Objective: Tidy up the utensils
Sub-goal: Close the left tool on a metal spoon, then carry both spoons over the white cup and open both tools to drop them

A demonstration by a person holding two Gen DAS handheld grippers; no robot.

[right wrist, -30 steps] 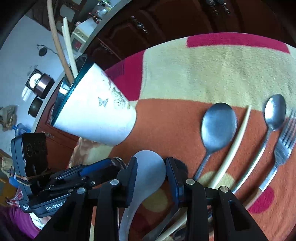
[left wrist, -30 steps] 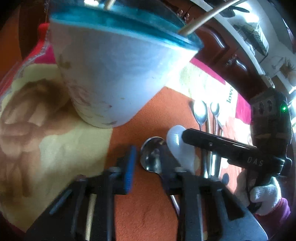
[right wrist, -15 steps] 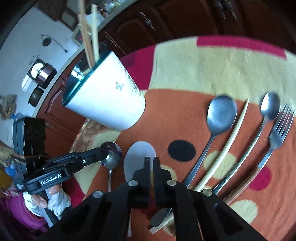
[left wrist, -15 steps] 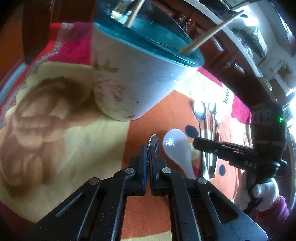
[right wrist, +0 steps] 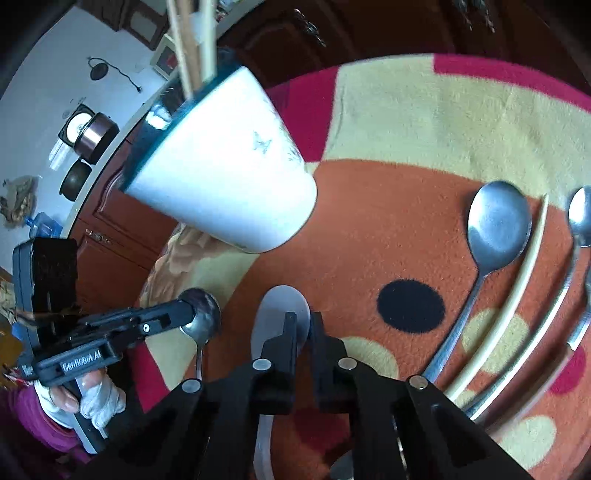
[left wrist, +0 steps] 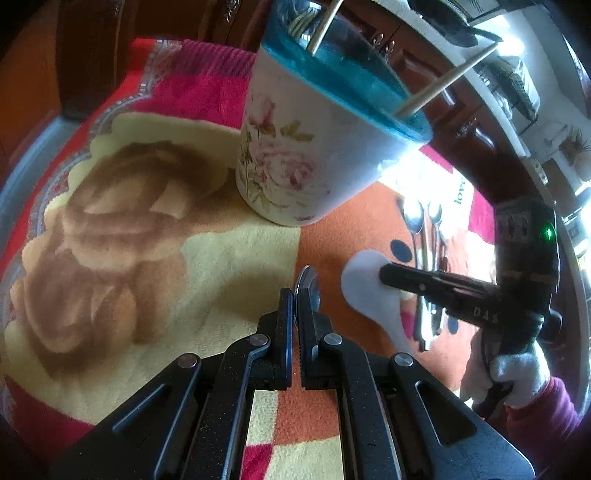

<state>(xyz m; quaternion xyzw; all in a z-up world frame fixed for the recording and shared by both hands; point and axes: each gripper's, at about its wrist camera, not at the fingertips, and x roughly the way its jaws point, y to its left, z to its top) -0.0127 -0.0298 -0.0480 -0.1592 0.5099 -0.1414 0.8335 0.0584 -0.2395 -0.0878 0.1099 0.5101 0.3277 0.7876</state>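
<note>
A white flowered cup with a teal rim (left wrist: 295, 155) (right wrist: 221, 184) stands on the patterned cloth and holds chopsticks (left wrist: 443, 85). My left gripper (left wrist: 295, 295) is shut on a metal spoon (left wrist: 310, 284), also seen in the right wrist view (right wrist: 201, 317), held above the cloth in front of the cup. My right gripper (right wrist: 301, 321) is shut on a white plastic spoon (right wrist: 280, 302) (left wrist: 364, 288), just right of the left gripper. Both spoons are lifted off the cloth.
On the orange part of the cloth (right wrist: 369, 240) to the right lie a large metal spoon (right wrist: 495, 221), a cream chopstick (right wrist: 517, 288), a smaller spoon (right wrist: 581, 218) and a fork. Dark wooden cabinets (right wrist: 369, 29) stand behind.
Both grippers have closed, the left on the metal spoon and the right on the white spoon, and have risen with them, away from the cup.
</note>
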